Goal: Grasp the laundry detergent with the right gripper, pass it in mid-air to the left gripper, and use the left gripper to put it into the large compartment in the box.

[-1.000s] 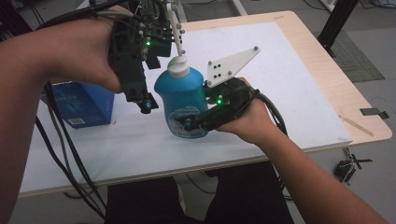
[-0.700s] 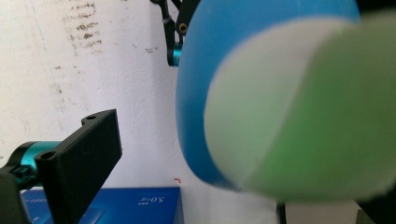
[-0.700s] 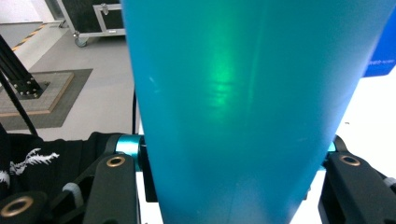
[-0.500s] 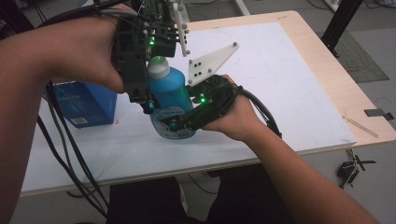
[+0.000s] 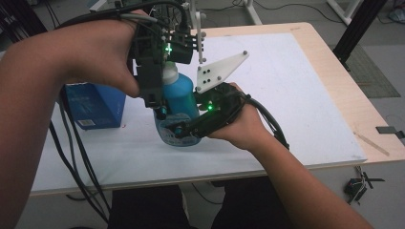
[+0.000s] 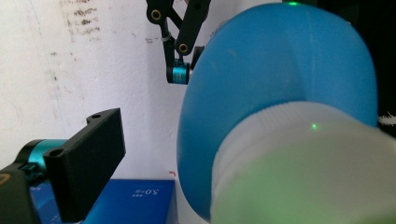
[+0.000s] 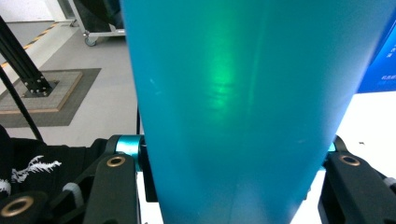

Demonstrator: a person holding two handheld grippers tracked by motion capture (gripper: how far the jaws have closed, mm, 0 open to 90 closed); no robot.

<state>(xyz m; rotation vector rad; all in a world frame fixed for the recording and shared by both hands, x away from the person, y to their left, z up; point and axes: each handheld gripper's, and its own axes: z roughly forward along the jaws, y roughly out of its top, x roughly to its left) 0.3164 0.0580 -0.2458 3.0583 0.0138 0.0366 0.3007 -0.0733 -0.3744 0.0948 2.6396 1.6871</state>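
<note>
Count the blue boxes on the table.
1. A single blue box stands on the white mat near the table's left edge, just left of the blue bottle. The arms and grippers cover part of the table, so another could be hidden.

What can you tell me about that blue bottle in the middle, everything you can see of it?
The bottle is glossy blue plastic with rounded shoulders, a white ribbed cap and a label low on its front. It stands roughly upright on the white table, beside a blue box. The right claw clamps its lower body from both sides. The left claw sits at the cap from above, one jaw standing clear of it; whether it grips is unclear.
</note>
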